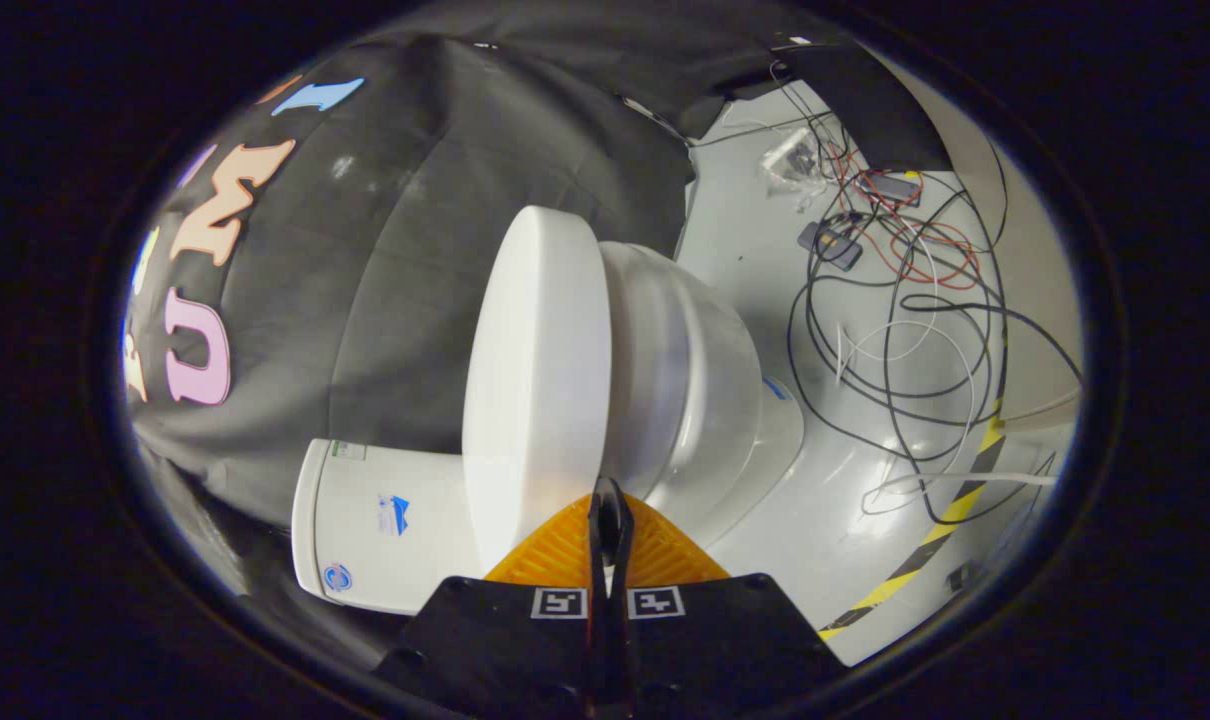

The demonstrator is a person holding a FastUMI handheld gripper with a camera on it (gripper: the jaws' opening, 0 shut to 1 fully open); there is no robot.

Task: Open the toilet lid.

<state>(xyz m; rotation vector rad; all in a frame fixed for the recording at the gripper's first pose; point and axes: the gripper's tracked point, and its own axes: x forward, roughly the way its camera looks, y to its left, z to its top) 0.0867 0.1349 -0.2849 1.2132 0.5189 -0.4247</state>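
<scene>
The gripper [610, 500] has its 2 orange fingers [555, 550] pressed together, jaws clenched with only a thin dark slit between them; whether the tips pinch the lid's edge is hard to tell. The tips sit right at the seam where the white lid [535, 370] meets the bowl [695, 390]. The view is rolled sideways, so the lid appears as a tall oval, lying closed against the seat. Beside it is the tank [385, 525], bearing small stickers. Beyond the bowl, the pale floor [745, 260] carries tangled cables [905, 330] and a yellow-black tape strip [950, 505].
</scene>
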